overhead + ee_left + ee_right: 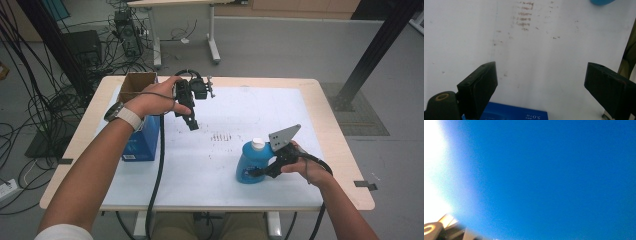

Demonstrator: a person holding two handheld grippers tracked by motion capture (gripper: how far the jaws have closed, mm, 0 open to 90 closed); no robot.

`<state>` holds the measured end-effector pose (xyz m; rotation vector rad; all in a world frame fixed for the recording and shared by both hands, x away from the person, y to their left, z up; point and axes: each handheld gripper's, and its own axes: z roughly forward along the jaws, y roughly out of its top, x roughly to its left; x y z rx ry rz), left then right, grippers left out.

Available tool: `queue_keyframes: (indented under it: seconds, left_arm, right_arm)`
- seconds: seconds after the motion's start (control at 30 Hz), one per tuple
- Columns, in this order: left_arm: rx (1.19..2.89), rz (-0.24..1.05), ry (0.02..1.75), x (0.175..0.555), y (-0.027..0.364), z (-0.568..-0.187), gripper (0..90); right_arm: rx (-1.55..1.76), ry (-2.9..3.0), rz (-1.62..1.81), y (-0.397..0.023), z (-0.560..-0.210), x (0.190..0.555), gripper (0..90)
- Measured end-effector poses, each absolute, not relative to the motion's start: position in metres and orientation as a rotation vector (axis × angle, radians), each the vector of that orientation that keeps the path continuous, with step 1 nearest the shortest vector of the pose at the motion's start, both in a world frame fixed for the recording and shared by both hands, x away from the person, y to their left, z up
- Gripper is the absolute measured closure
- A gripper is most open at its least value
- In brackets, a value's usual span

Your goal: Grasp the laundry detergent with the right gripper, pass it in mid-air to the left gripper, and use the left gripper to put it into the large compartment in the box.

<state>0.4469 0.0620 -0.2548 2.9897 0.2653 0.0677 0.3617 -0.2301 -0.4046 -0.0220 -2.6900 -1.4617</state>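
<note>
A blue plastic bottle (248, 161) with a white cap (258, 144) stands on the white mat (210, 175) at the front right. My right gripper (258, 173) comes at it from the right, and its black jaws clasp the bottle's lower side. In the right gripper view the bottle's blue wall (549, 180) sits right up against the lens. My left gripper (192, 124) hangs above the mat's left half, pointing down. Its jaws (541, 87) stand wide open with bare mat between them. A sliver of the bottle (600, 2) shows far off.
A blue carton (140, 144) stands at the mat's left edge, its top also at the bottom of the left gripper view (514, 114). An open cardboard box (136, 82) sits behind it. Brown smudges (220, 136) mark the mat's middle. Cables and table legs lie beyond the far edge.
</note>
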Motion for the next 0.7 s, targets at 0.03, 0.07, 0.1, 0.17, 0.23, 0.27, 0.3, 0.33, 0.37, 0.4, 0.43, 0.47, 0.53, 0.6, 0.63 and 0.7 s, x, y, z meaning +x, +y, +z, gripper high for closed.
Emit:
queue_keyframes:
  seconds: [0.03,0.07,0.1,0.17,0.23,0.27,0.3,0.33,0.37,0.4,0.43,0.47,0.53,0.6,0.63,0.7]
  left_arm:
    - [2.989,0.067,0.266,0.4469,0.0622,-0.2549,11.7]
    - [2.990,0.067,0.267,0.4471,0.0625,-0.2547,11.8]
    - [2.990,0.066,0.267,0.4472,0.0627,-0.2548,11.8]
    - [2.989,0.067,0.270,0.4473,0.0630,-0.2548,11.9]
    - [2.988,0.066,0.267,0.4472,0.0631,-0.2549,11.9]
    - [2.988,0.066,0.265,0.4472,0.0630,-0.2549,11.9]
    - [2.988,0.066,0.267,0.4472,0.0629,-0.2549,12.0]
    - [2.987,0.066,0.266,0.4472,0.0628,-0.2548,11.9]
    - [2.985,0.066,0.267,0.4469,0.0627,-0.2550,12.0]
    - [2.985,0.065,0.268,0.4467,0.0627,-0.2551,12.0]
    - [2.986,0.065,0.266,0.4467,0.0627,-0.2551,12.0]
    - [2.983,0.065,0.271,0.4465,0.0628,-0.2554,12.1]
    - [2.984,0.067,0.266,0.4470,0.0632,-0.2550,12.1]
    - [2.985,0.067,0.265,0.4468,0.0633,-0.2549,12.2]
    - [2.984,0.067,0.266,0.4467,0.0634,-0.2550,12.2]
    - [2.983,0.067,0.267,0.4467,0.0634,-0.2549,12.2]
  right_arm:
    - [-0.017,-2.693,-1.458,-0.2299,-0.4043,0.3618,40.6]
    - [-0.016,-2.694,-1.457,-0.2298,-0.4041,0.3618,40.7]
    - [-0.013,-2.695,-1.458,-0.2299,-0.4041,0.3617,40.7]
    - [-0.012,-2.695,-1.457,-0.2298,-0.4041,0.3619,40.7]
    - [-0.010,-2.697,-1.456,-0.2298,-0.4040,0.3620,40.7]
    - [-0.009,-2.697,-1.456,-0.2298,-0.4040,0.3620,40.7]
    - [-0.009,-2.698,-1.456,-0.2298,-0.4039,0.3619,40.7]
    - [-0.010,-2.698,-1.455,-0.2297,-0.4039,0.3618,40.7]
    - [-0.010,-2.699,-1.454,-0.2298,-0.4038,0.3618,40.7]
    - [-0.010,-2.698,-1.453,-0.2297,-0.4038,0.3619,40.7]
    - [-0.011,-2.697,-1.453,-0.2297,-0.4039,0.3619,40.6]
    - [-0.013,-2.697,-1.452,-0.2298,-0.4039,0.3620,40.6]
    - [-0.015,-2.695,-1.451,-0.2297,-0.4039,0.3621,40.5]
    - [-0.013,-2.696,-1.451,-0.2298,-0.4039,0.3621,40.5]
    - [-0.014,-2.695,-1.452,-0.2297,-0.4039,0.3622,40.6]
    - [-0.011,-2.696,-1.451,-0.2298,-0.4039,0.3622,40.8]
